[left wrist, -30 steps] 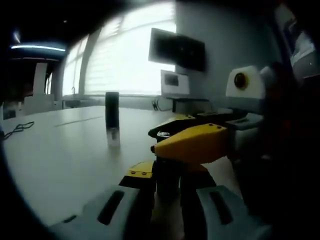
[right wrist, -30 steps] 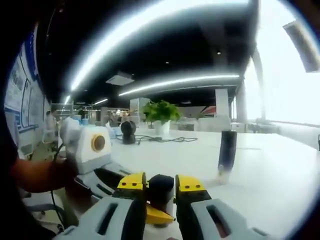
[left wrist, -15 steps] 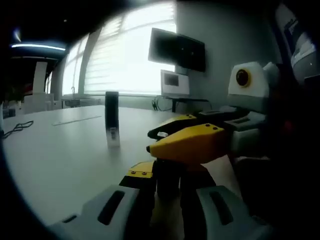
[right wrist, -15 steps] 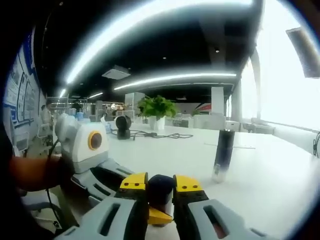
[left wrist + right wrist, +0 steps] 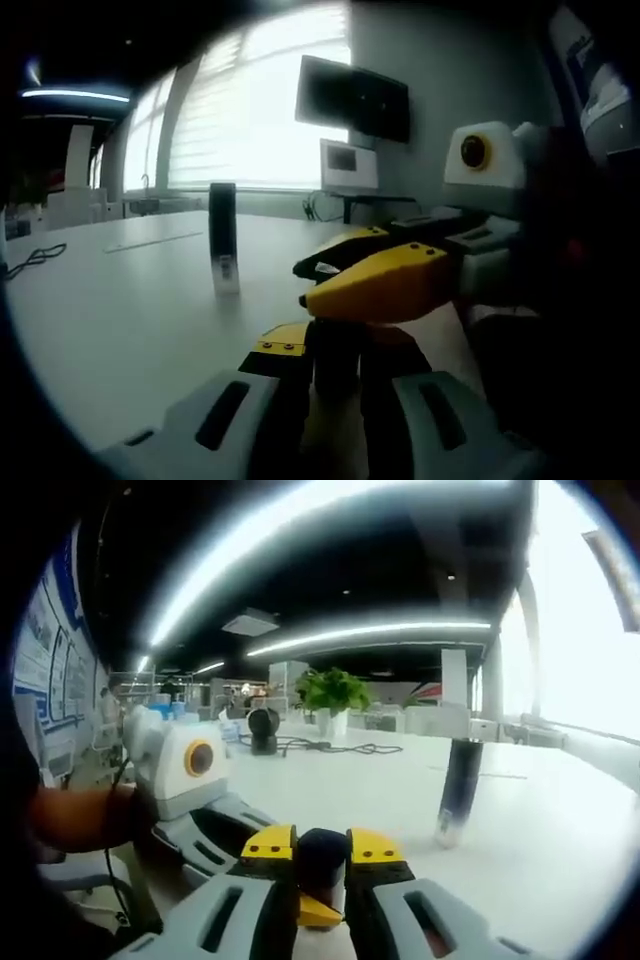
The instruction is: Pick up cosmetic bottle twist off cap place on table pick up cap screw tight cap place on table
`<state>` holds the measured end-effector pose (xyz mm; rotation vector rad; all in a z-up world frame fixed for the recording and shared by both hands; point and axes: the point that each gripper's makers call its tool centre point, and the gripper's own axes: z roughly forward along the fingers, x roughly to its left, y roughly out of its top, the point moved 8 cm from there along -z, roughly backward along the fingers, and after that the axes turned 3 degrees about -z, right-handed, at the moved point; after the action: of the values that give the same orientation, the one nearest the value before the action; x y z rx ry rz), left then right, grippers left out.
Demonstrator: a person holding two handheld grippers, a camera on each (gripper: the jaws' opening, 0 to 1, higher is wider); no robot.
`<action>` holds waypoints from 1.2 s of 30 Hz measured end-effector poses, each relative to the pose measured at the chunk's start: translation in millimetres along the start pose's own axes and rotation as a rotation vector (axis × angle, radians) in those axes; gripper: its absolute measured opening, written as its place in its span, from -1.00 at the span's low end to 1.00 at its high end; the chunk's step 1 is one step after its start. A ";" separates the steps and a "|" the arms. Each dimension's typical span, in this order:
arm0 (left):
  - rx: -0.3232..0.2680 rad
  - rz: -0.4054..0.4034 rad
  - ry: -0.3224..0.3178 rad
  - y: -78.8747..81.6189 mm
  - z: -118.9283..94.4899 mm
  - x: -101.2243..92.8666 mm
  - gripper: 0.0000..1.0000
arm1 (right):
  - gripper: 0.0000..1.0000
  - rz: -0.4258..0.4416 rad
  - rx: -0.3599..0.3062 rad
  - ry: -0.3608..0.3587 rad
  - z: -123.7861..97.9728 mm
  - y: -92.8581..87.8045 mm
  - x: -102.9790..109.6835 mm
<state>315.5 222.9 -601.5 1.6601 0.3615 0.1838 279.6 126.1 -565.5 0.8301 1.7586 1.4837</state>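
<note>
The cosmetic bottle (image 5: 335, 358) is sitting as a short dark body between the jaws of the left gripper (image 5: 335, 385). I am holding it just above the near edge of the bench (image 5: 120, 320), and it is not resting on the surface.

1. Long axis. In the left gripper view the dark body is running up and away from the jaws. I am judging its upper end to be the cap, but the seam between cap and body is too dark to make out.
2. Left jaws. They are standing narrow, closed on the lower part of the body from both sides.
3. Right jaws. The right gripper (image 5: 320, 283) is entering the left gripper view from the right and lying across the upper end of the body, so the two sets of jaws are crossing each other. In the right gripper view the right gripper (image 5: 320, 865) is showing its yellow tips pressed narrow on the same dark round top (image 5: 322, 848). The left gripper (image 5: 318, 912) is reaching in from below and from the left.
4. Relation for the twist. Both grippers are touching the bottle. I am judging the right one to be on the cap end, so the turn belongs to it, about the bottle's long axis.

A tall dark bottle (image 5: 223, 235) is standing upright and untouched, well apart, out toward the middle of the bench.
</note>
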 end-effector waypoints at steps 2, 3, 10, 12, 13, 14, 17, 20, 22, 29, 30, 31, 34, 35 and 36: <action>0.001 0.003 -0.001 -0.3 -0.2 0.7 -0.82 | -0.78 -0.008 -0.002 0.019 -0.2 -0.4 -1.1; 0.001 0.003 -0.001 -0.3 -0.2 0.9 -0.82 | -0.78 -0.021 -0.006 0.035 0.0 -0.3 -1.6; 0.003 0.008 -0.002 -0.5 0.0 1.9 -0.82 | -0.78 -0.019 -0.040 0.134 0.7 -2.8 -9.7; 0.003 0.006 -0.002 -0.5 0.2 2.3 -0.82 | -0.78 -0.008 -0.044 0.161 1.4 -3.4 -12.5; 0.004 0.007 -0.002 -0.6 0.2 2.3 -0.82 | -0.77 -0.005 -0.046 0.178 1.6 -3.6 -13.4; 0.004 0.007 -0.004 -0.7 0.3 2.3 -0.82 | -0.77 -0.001 -0.047 0.195 1.5 -3.8 -14.4; 0.006 0.005 -0.007 -0.9 0.2 1.7 -0.82 | -0.77 0.003 -0.056 0.240 1.7 -4.5 -16.9; 0.007 0.007 -0.008 -1.0 0.0 1.5 -0.82 | -0.77 -0.009 -0.063 0.275 1.8 -4.7 -18.3; 0.007 0.006 -0.009 -1.1 -0.3 1.4 -0.82 | -0.77 -0.011 -0.072 0.300 2.1 -5.4 -19.6; 0.008 0.005 -0.021 -1.6 0.0 -0.2 -0.81 | -0.77 -0.010 -0.101 0.404 3.4 -7.2 -25.9; 0.009 0.007 -0.022 -1.7 0.1 -0.2 -0.81 | -0.77 -0.012 -0.103 0.418 4.1 -7.2 -26.9; 0.009 0.009 -0.021 -1.7 0.1 -0.3 -0.81 | -0.77 -0.007 -0.102 0.427 4.7 -7.2 -27.7; 0.010 0.010 -0.019 -1.9 0.1 -1.0 -0.81 | -0.76 -0.008 -0.106 0.469 6.4 -7.6 -31.0; 0.010 0.006 -0.019 -2.0 0.2 -1.0 -0.81 | -0.76 -0.004 -0.104 0.483 7.1 -7.6 -31.7; 0.011 0.003 -0.020 -2.1 0.2 -1.1 -0.81 | -0.76 -0.014 -0.106 0.500 7.1 -7.5 -32.0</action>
<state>314.3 222.5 -603.5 1.6722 0.3452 0.1672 303.3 102.7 -570.7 0.4091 2.0040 1.8721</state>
